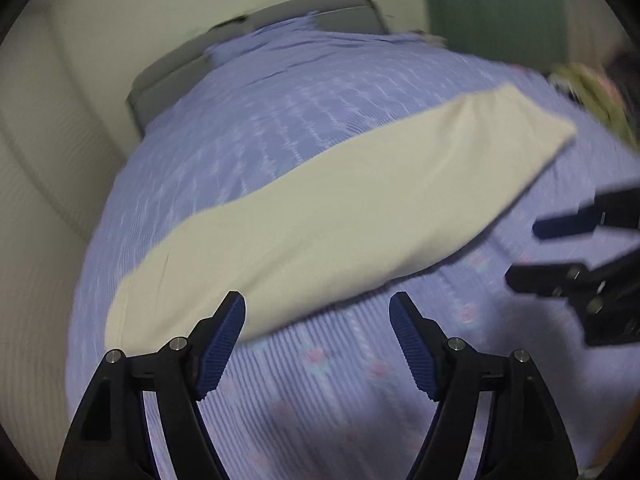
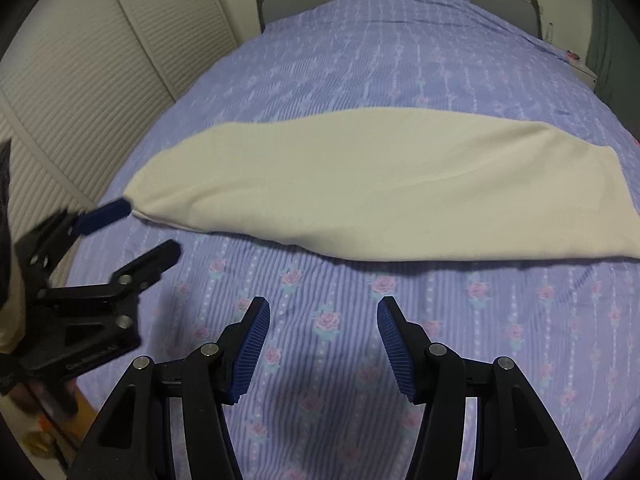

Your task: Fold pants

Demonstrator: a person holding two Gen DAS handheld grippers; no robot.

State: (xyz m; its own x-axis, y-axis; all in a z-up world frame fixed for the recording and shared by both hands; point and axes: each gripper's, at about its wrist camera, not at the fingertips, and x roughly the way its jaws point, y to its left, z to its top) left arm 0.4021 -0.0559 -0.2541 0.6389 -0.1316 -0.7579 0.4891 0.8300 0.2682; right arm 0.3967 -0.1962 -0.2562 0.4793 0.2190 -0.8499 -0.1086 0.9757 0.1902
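Lying flat on the bedspread (image 2: 360,60), cream pants (image 2: 360,192) (folded lengthwise), both grippers' jaws released, grasping nothing.

Dim, soft indoor light, with strong fisheye bending in both views.
The left wrist view is smeared by motion blur: the pattern of the bedspread (image 1: 280,128) turns into streaks and the edges of the cream pants (image 1: 320,216) are soft. The right wrist view is much sharper, and the roses on the cloth are clear there. Soft shadows lie under the near edge of the pants and below the jaws. Black corners frame each picture, straight lines curve near the borders, and colours look slightly grey.
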